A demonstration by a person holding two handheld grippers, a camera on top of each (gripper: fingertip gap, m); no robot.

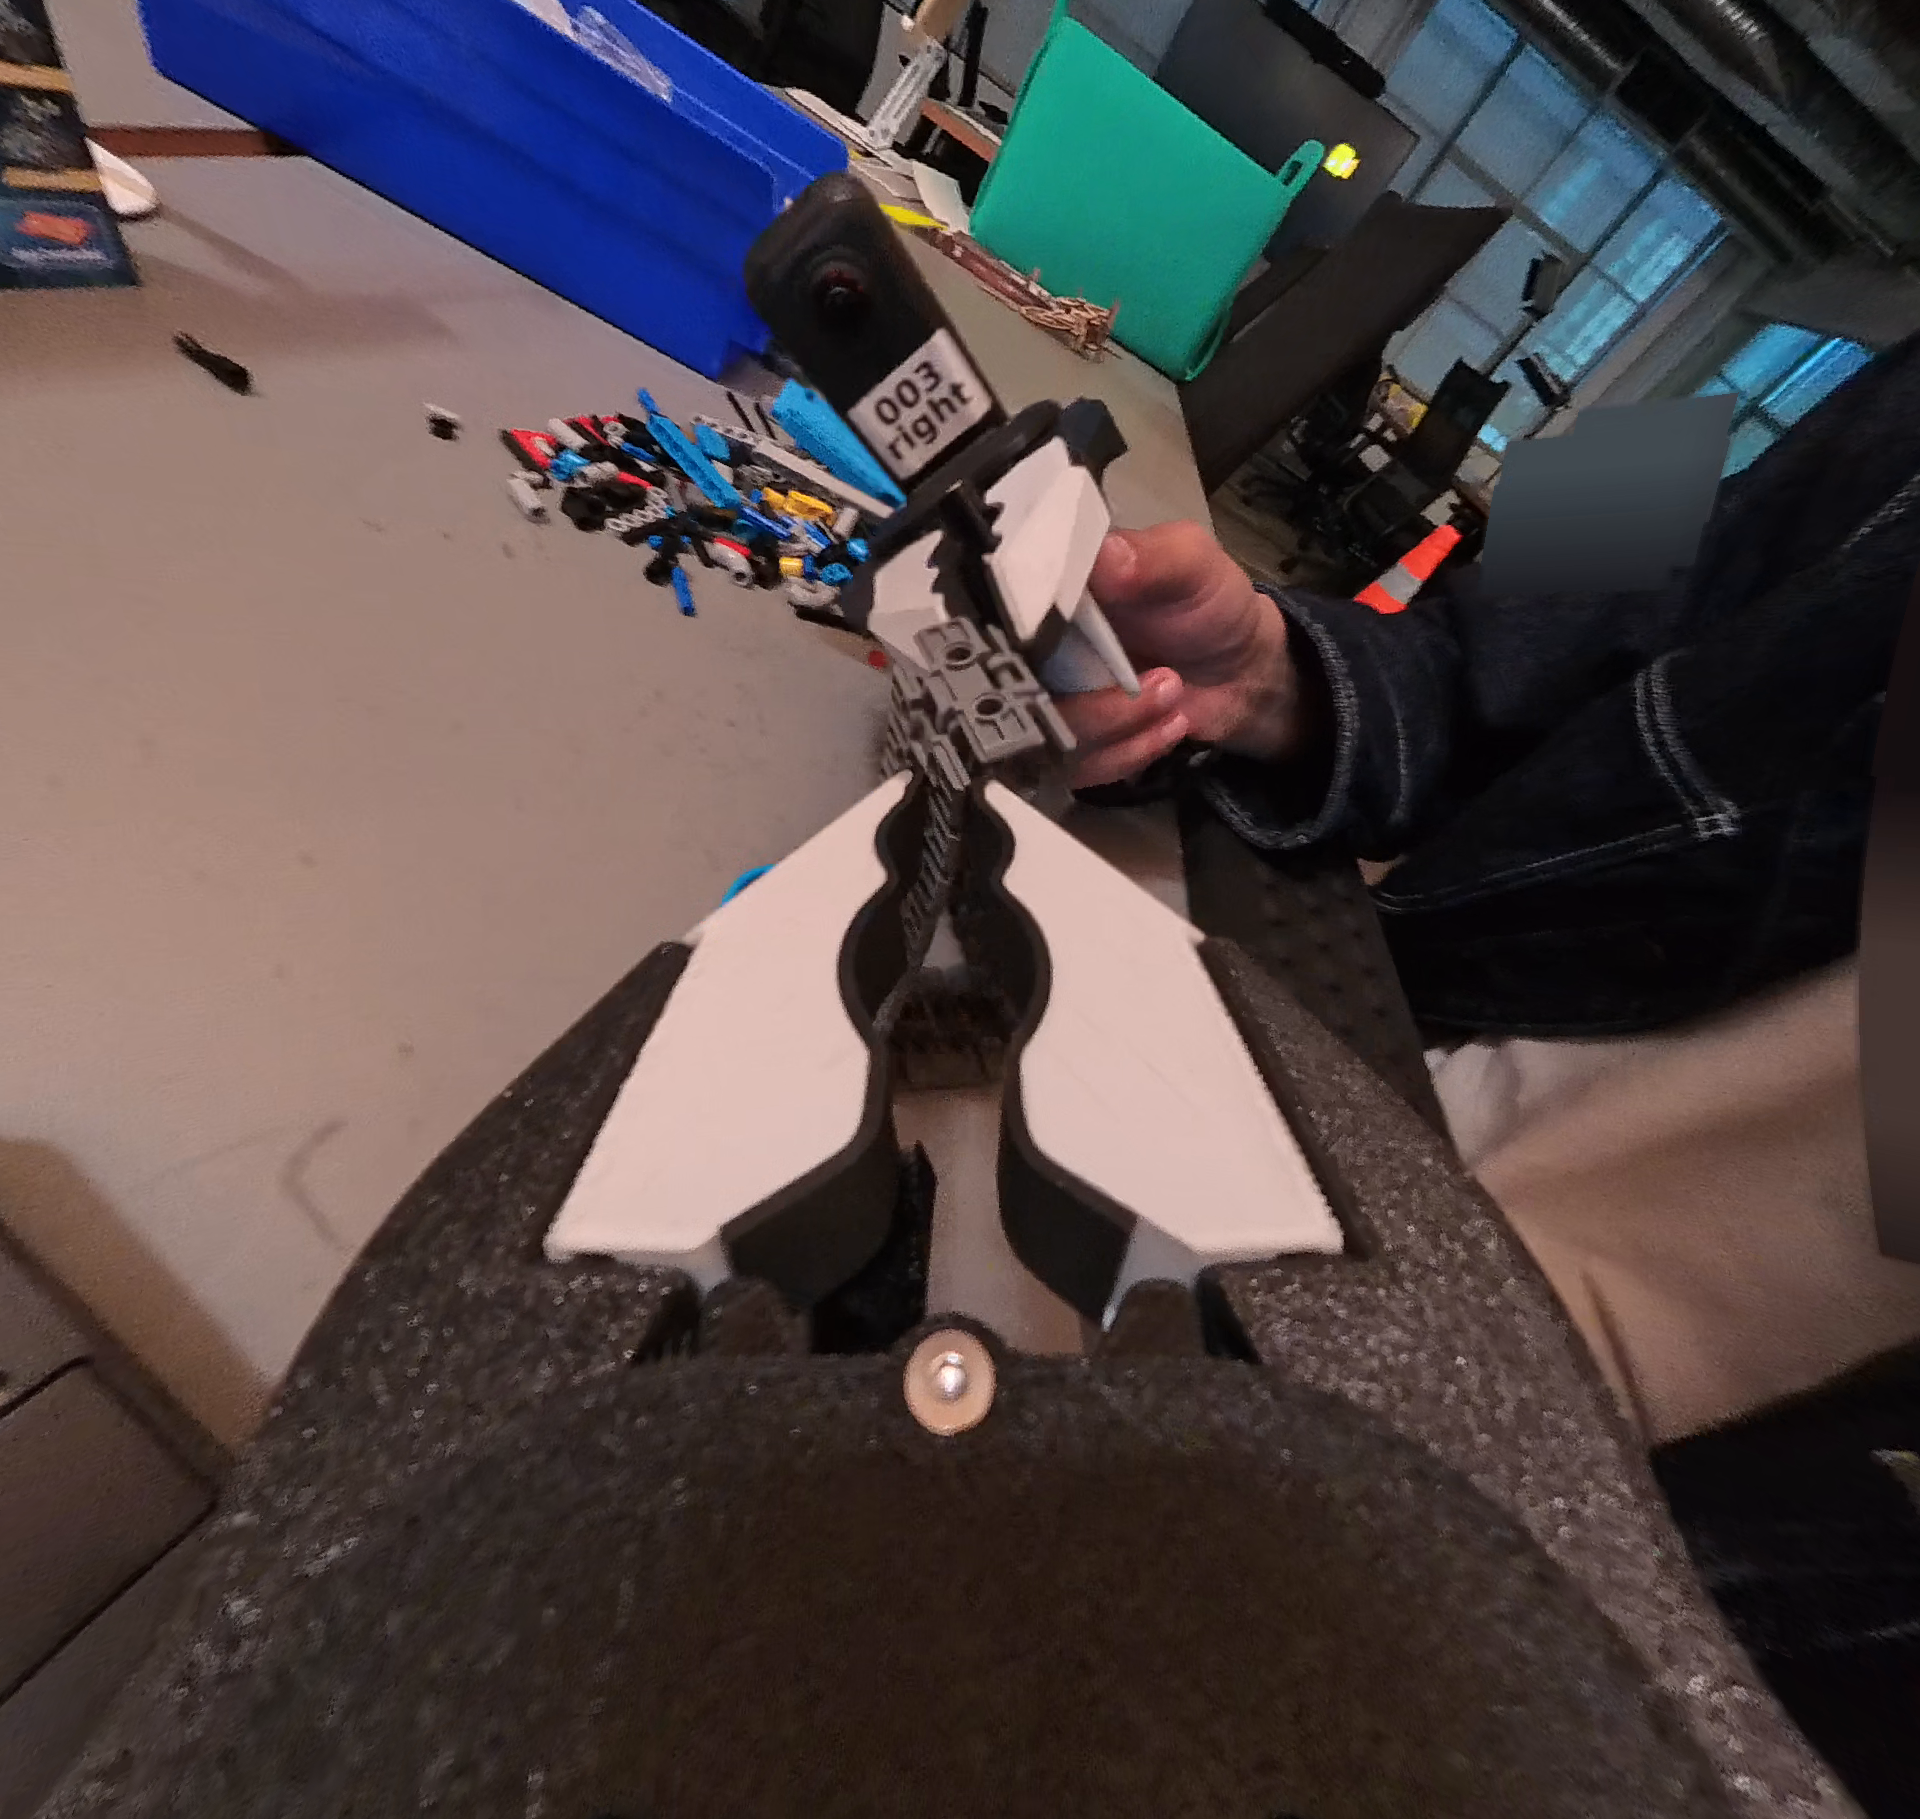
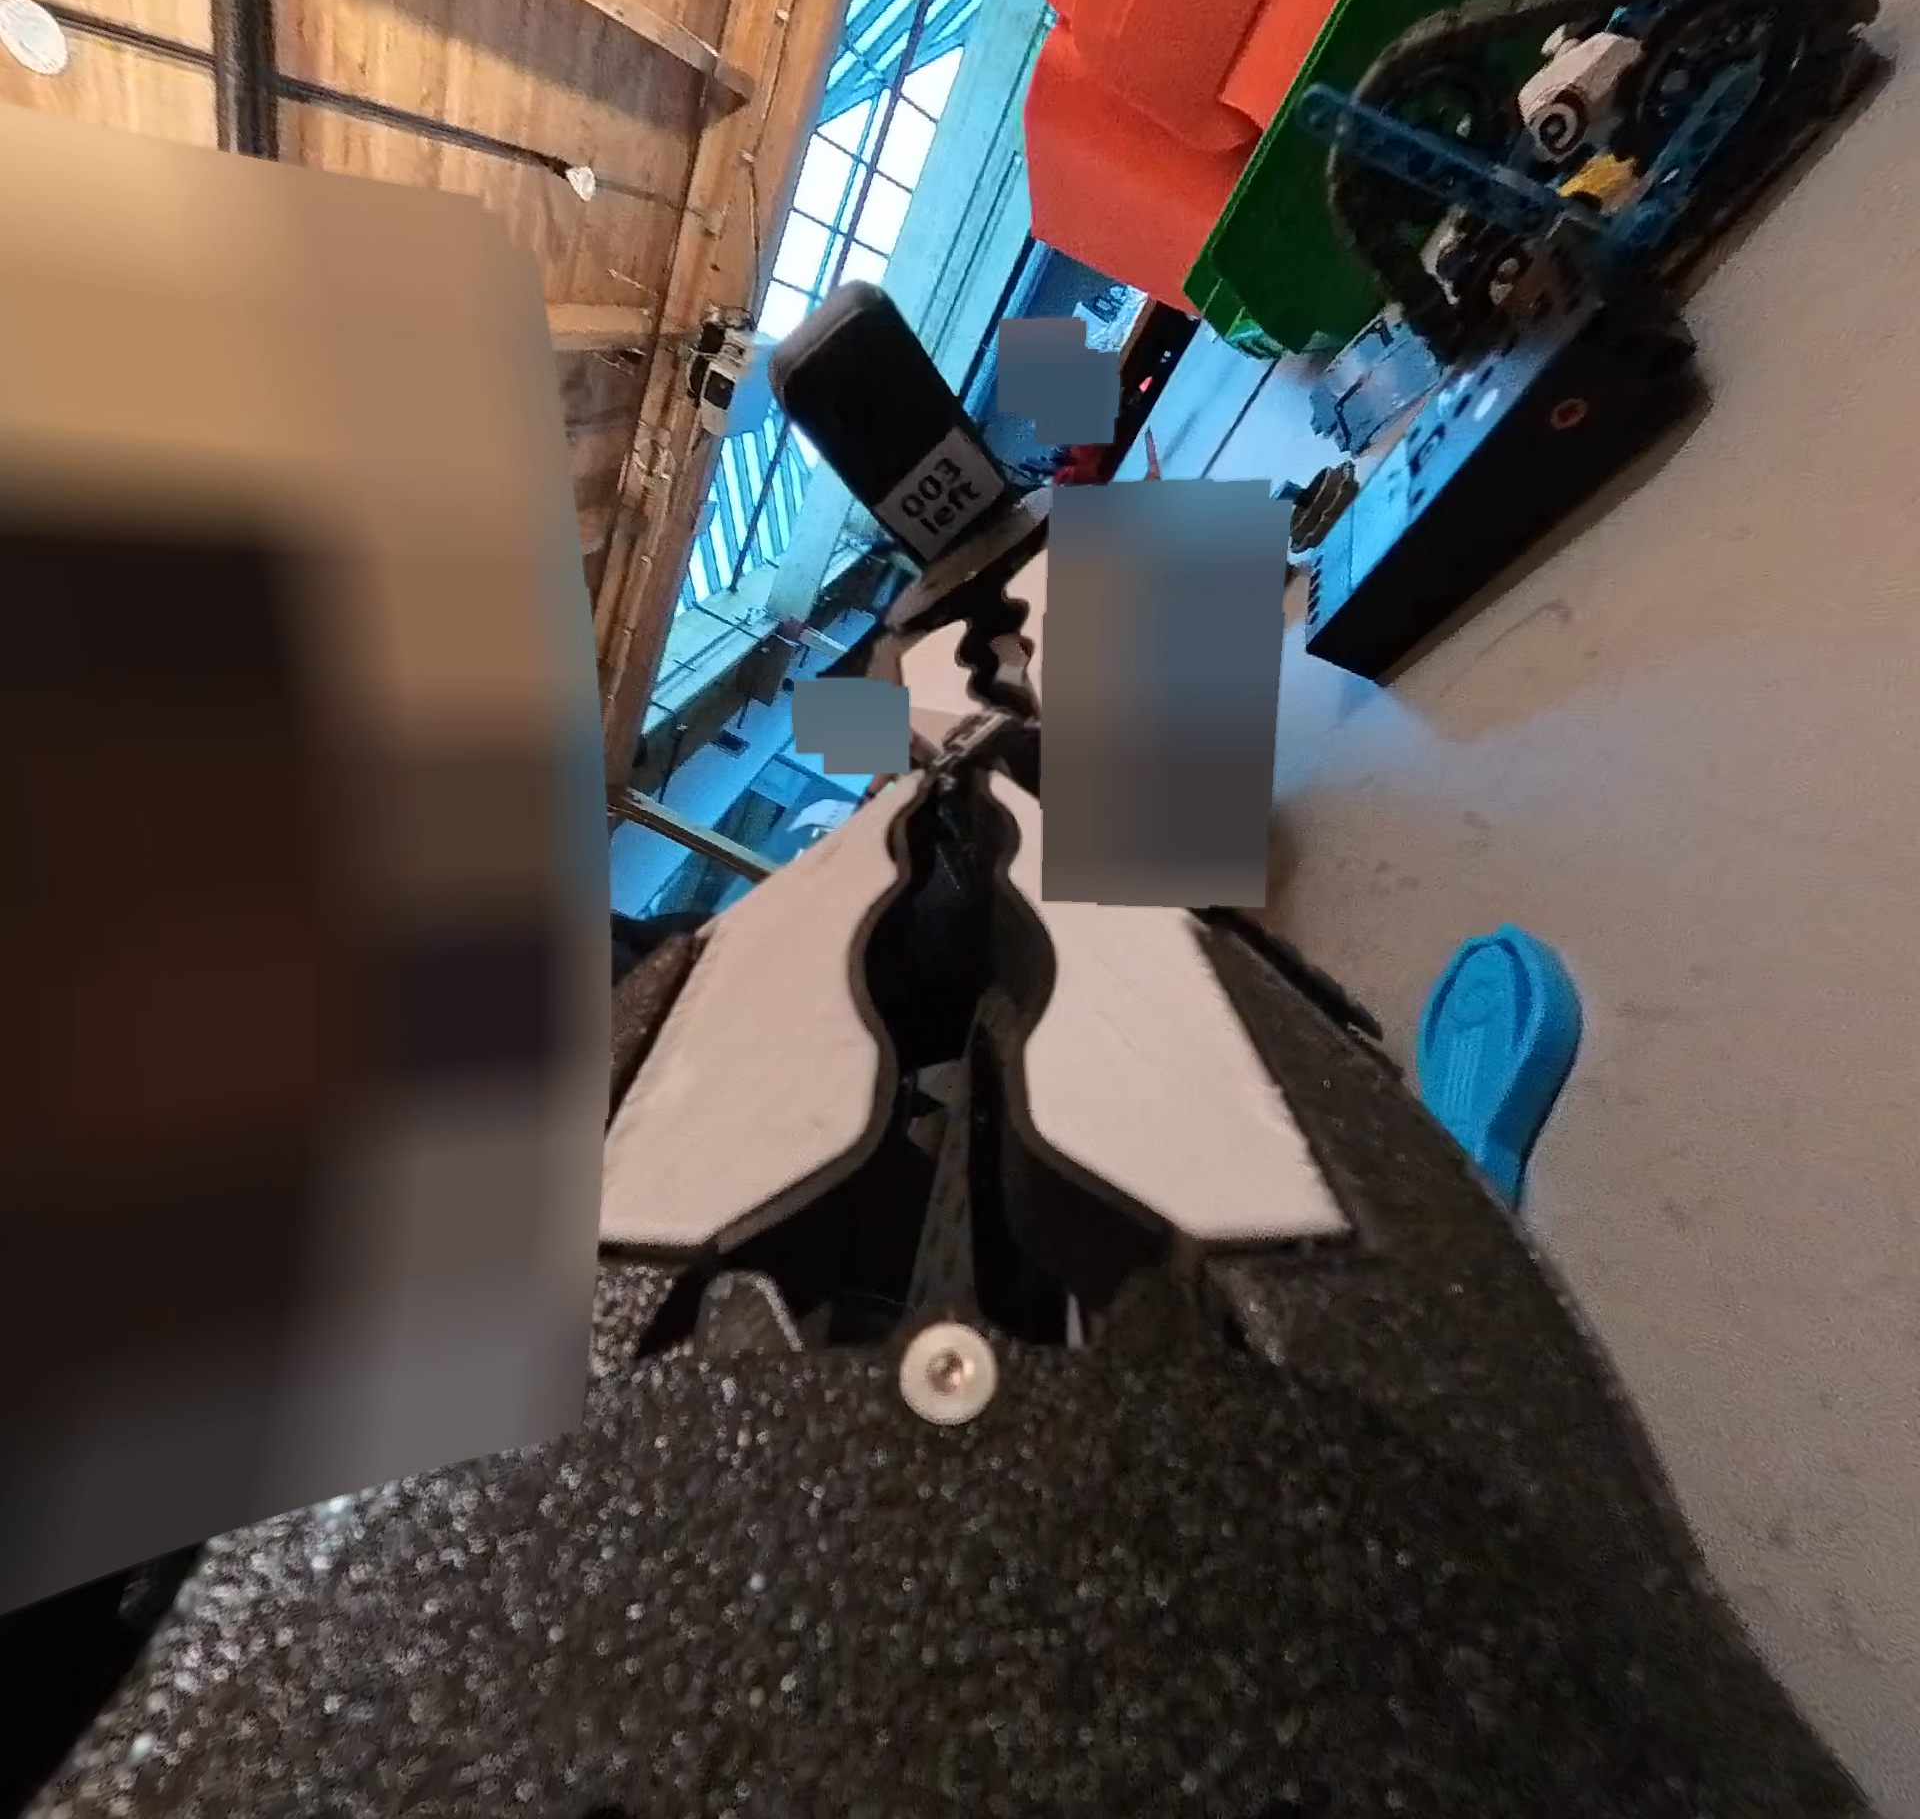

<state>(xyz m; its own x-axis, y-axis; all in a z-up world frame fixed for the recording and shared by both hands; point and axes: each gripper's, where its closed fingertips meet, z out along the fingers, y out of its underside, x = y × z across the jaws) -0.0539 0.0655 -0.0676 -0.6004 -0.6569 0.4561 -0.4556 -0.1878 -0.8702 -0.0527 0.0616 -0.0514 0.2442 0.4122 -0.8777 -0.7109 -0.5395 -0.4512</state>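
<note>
Toy track assembly held in the air between two hand-held grippers, above a grey table.

A black linked tread chain (image 1: 940, 834) joined to a grey beam-and-pin block (image 1: 971, 694) is seen pinched at the tips of the left gripper (image 1: 945, 793), whose jaws are drawn narrow on the chain. The grey block end is gripped by the right gripper (image 1: 992, 626), closed on it and carried in a person's hand (image 1: 1184, 647); in the right wrist view the right gripper's (image 2: 951, 782) tips are nearly together on a dark part, poorly resolved. The assembly is held off the table (image 1: 312, 730). A heap of loose blue, black, red and yellow building pieces (image 1: 696, 502) lies just beyond, near a blue bin (image 1: 468, 128). A tracked toy model (image 2: 1579, 138) and a blue plastic tool (image 2: 1496, 1031) rest farther off.
</note>
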